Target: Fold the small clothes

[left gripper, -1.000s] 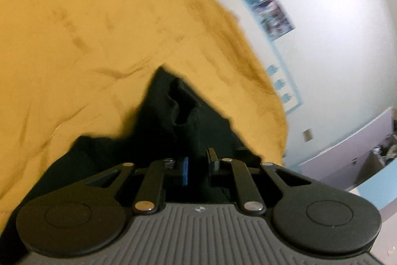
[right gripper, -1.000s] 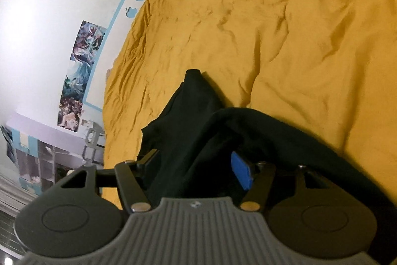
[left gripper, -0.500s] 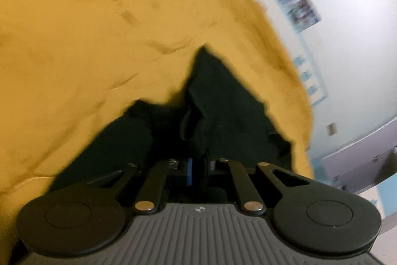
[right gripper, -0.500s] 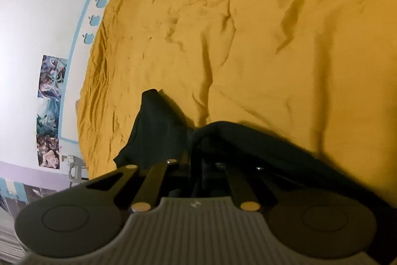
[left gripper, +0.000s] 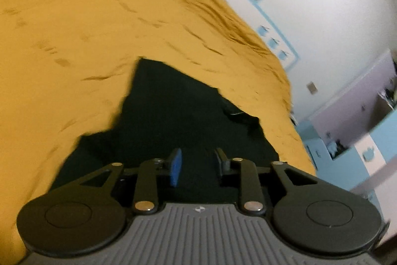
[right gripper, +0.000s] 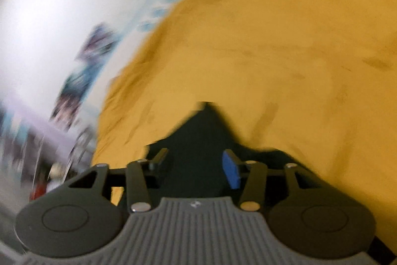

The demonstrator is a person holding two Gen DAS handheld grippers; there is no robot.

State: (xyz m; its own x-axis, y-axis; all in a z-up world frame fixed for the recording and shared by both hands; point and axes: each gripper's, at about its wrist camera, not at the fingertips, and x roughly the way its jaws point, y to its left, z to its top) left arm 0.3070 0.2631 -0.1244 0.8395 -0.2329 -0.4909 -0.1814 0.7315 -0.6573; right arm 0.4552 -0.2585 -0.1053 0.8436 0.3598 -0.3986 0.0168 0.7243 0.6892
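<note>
My left gripper (left gripper: 197, 160) is opening, nothing pinched between its pads. My right gripper (right gripper: 196, 162) is opening too, its jaws clear of the cloth. The black garment (left gripper: 173, 111) lies at lower centre of both frames on the mustard bedspread (left gripper: 74, 29), beneath both grippers.

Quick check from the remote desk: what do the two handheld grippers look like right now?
Both match: the left gripper and right gripper have ribbed grey bodies, round black discs either side, black linkage arms with silver rivets, and one blue pad each. No cables or sleeves visible.
</note>
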